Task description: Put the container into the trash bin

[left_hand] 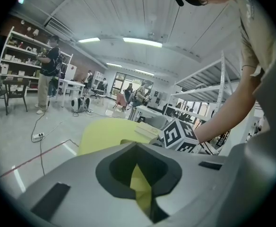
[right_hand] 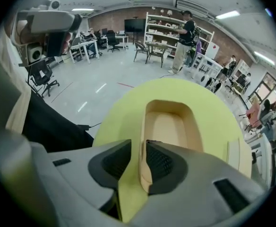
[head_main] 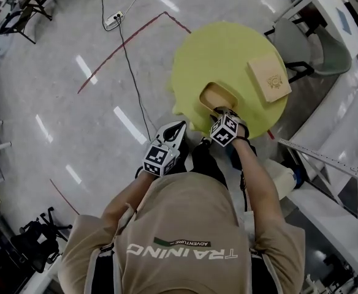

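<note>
Head view: on table (head_main: 228, 48), toward 6 o'clock, container (head_main: 219, 97); astride its near wall, jaws closing to lift it, right gripper (head_main: 222, 111); parked clear at 8 o'clock, empty, jaws together, left gripper (head_main: 179, 127).

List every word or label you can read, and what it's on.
"TRAINING": upside down in the head view, on the person's shirt.
"ADVENTURE": small patch on that shirt.
Round stamp on the flat brown box: too small to read.
Marker cubes: square codes only, no words.

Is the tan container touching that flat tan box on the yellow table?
Apart: the head view shows bare yellow table between the container and the flat tan box.
</note>
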Tool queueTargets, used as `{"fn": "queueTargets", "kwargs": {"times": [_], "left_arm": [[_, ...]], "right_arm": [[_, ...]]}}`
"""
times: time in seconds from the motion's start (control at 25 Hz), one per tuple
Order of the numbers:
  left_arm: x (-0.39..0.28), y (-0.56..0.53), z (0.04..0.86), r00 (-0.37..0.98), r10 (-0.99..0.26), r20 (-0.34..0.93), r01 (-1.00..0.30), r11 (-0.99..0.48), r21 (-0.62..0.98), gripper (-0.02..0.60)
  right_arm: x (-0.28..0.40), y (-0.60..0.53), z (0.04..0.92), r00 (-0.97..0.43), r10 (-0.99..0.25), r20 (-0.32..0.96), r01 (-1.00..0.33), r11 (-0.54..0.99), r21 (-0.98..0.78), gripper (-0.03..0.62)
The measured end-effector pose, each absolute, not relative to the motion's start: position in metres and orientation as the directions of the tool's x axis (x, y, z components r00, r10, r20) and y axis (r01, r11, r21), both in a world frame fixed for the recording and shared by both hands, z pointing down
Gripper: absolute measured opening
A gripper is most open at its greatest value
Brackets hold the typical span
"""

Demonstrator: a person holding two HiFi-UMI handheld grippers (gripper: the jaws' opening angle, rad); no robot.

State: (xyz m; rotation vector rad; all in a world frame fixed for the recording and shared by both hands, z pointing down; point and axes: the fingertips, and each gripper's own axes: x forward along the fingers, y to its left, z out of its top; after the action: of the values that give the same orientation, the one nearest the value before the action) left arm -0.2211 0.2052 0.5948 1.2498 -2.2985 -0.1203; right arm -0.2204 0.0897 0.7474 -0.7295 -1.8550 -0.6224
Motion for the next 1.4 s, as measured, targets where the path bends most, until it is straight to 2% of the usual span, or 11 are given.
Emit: {"fn": "queueTargets", "kwargs": {"times": [0.08,0.16,0.76,1.08,1.4], "left_arm": [[-0.224,0.208,0.598,-0.437,-0.806,0.4,-0.758,0.57,0.319,0.002],[-0.226,0.209,0.601,-0.431,-0.807,0.404,-0.755,0.568,0.328,0.002],[-0.236,0.206,0.6,-0.379,-0.828,0.413,-0.775,0.528,0.346,0.002],[-0.236,0.167,0.584,-0.3,-0.872,0.388,-0.843,0.433,0.321,0.002],[-0.208,0.104,0.578,-0.141,-0.917,0.374,-0.91,0.269,0.317,0.002]], "right_arm": [[-0.221,0.09,0.752,-0.305,0.192,0.933,0.724,0.683,0.096,0.092],[-0.223,0.088,0.755,-0.313,0.175,0.933,0.724,0.68,0.115,0.037],[-0.225,0.08,0.743,-0.357,0.118,0.927,0.722,0.665,0.193,0.02],[-0.211,0.052,0.715,-0.442,0.069,0.894,0.614,0.75,0.246,0.02],[-0.162,-0.008,0.702,-0.464,-0.024,0.886,0.464,0.845,0.266,0.02]]}}
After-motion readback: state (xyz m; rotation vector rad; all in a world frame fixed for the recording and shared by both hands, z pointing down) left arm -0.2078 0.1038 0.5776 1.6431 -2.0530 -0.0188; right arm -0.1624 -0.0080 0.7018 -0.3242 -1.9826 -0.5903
